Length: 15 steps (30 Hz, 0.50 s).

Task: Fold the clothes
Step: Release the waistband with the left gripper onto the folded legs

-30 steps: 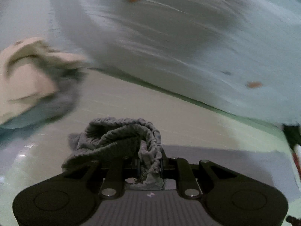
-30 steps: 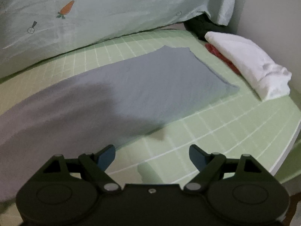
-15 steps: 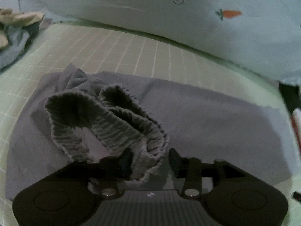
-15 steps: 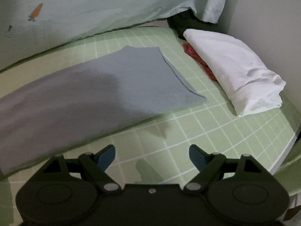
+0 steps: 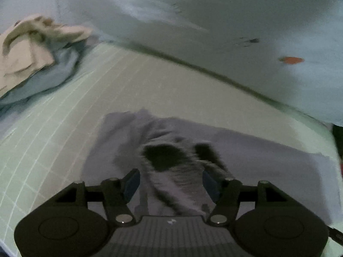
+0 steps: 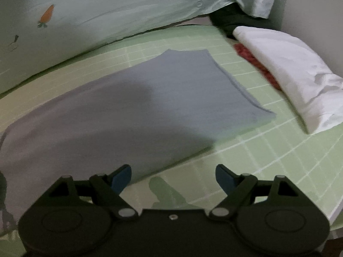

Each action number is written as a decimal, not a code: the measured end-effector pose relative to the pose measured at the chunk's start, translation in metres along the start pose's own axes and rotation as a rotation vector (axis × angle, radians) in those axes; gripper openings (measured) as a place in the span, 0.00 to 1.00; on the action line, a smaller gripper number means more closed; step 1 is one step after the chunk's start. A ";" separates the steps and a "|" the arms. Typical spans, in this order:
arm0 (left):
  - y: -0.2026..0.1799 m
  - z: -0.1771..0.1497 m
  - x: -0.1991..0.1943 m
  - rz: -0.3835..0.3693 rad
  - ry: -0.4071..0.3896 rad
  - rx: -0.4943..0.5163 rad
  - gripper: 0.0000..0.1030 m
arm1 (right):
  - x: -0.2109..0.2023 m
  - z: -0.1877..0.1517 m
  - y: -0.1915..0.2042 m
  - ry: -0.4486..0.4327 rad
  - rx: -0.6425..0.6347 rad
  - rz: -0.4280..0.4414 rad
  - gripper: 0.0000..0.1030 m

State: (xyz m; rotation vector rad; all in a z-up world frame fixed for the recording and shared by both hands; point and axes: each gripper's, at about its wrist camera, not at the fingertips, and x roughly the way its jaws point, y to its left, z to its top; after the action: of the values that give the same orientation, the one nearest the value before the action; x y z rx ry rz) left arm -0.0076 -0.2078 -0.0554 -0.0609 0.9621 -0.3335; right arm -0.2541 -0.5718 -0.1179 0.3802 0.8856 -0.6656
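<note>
Both my grippers spread wide over grey trousers on the green checked sheet.

My left gripper hangs with its blue pads well apart, the gathered elastic waistband lying loose between them, not pinched. The grey trousers lie flat across the checked sheet, the leg end reaching toward a folded white cloth that rests over something red. My right gripper hovers empty by the trousers' near edge, fingers wide. A pale cover with a carrot print rises behind; a beige and blue heap sits far left.
</note>
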 end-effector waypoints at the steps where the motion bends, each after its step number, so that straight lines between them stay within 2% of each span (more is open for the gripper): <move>1: 0.005 0.001 0.005 0.006 0.012 -0.012 0.63 | -0.001 -0.001 0.004 0.001 -0.006 -0.002 0.84; 2: 0.008 0.002 0.011 -0.012 0.028 -0.020 0.63 | -0.002 -0.003 0.007 0.001 -0.011 -0.005 0.84; 3: 0.011 0.002 0.018 -0.031 0.044 -0.027 0.58 | -0.003 -0.004 0.011 0.002 -0.017 -0.007 0.84; 4: 0.012 0.003 0.024 -0.051 0.057 -0.034 0.40 | -0.004 -0.005 0.014 0.002 -0.023 -0.009 0.84; 6: 0.014 0.004 0.035 -0.092 0.081 -0.051 0.14 | -0.006 -0.008 0.021 0.003 -0.034 -0.014 0.84; 10: 0.004 0.009 0.037 -0.160 0.056 -0.039 0.04 | -0.008 -0.012 0.021 0.013 -0.035 -0.039 0.84; 14: -0.040 0.020 0.040 -0.256 0.035 0.075 0.05 | -0.009 -0.011 0.010 0.011 -0.001 -0.075 0.84; 15: -0.053 0.021 0.045 -0.268 0.054 0.110 0.11 | -0.008 -0.010 0.006 0.013 0.011 -0.081 0.84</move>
State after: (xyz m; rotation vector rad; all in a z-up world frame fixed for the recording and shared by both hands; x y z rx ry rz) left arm 0.0201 -0.2738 -0.0686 -0.0813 0.9893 -0.6368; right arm -0.2600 -0.5584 -0.1171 0.3605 0.9139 -0.7436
